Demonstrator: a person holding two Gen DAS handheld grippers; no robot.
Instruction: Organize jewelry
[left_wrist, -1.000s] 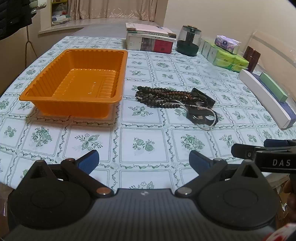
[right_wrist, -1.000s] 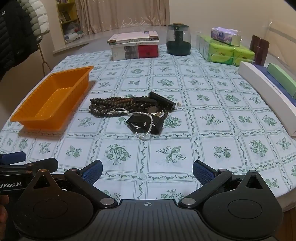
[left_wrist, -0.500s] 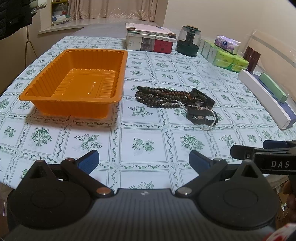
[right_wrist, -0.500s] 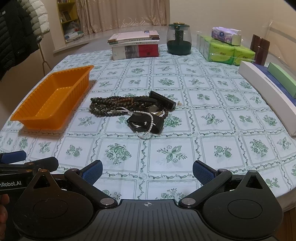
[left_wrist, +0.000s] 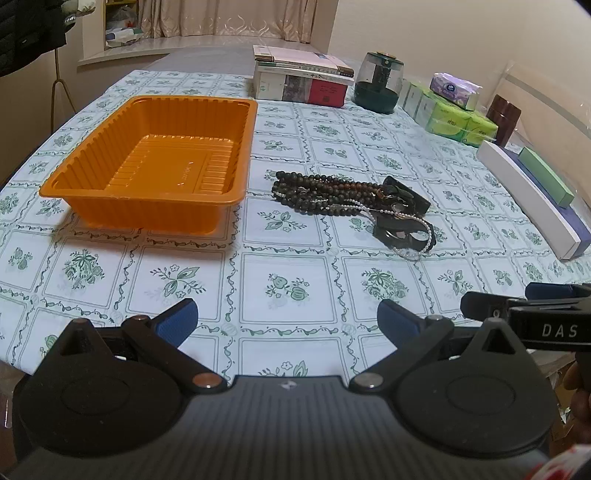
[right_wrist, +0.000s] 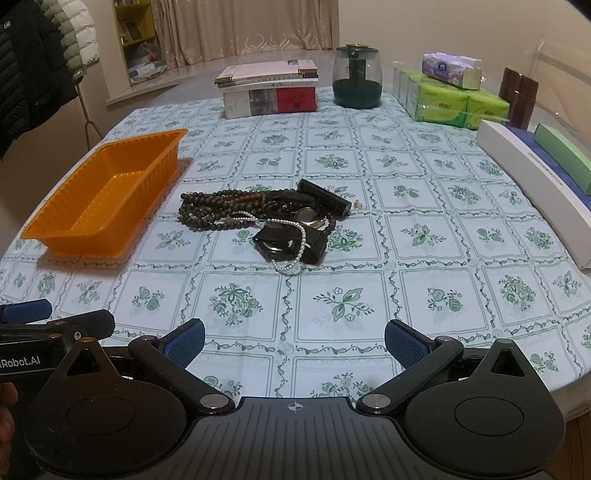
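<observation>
Both grippers hover at the near edge of the counter (left_wrist: 284, 236), side by side, pointed at the work area. Left gripper (left_wrist: 286, 319): jaws spread wide, nothing between the blue pads. Right gripper (right_wrist: 294, 338): likewise wide apart and empty. No contact with any object yet.

Jewelry sits in one tangled pile near the middle of the counter. Contents: a dark wooden bead strand (right_wrist: 218, 208) looped several times, a thin pearl strand (right_wrist: 291, 236) draped over a black watch (right_wrist: 284, 243), and a second watch with a pale dial (right_wrist: 306, 216) partly buried. A black oblong piece (right_wrist: 325, 197) lies at the far side of the pile; its identity cannot be told.

Orange tray (left_wrist: 155, 162) stands empty, just left of the pile and apart from it. Judged to be the destination: open top, near the pile, on the left gripper's side.

Judgement: task at its start, nothing sorted. The wide jaws suit an approach to bulky loops. Risk: the strands overlap, so lifting one will likely drag others along.

Books (right_wrist: 269, 88), a glass jar (right_wrist: 356, 79) and tissue packs (right_wrist: 458, 101) line the far edge, clear of the work.
</observation>
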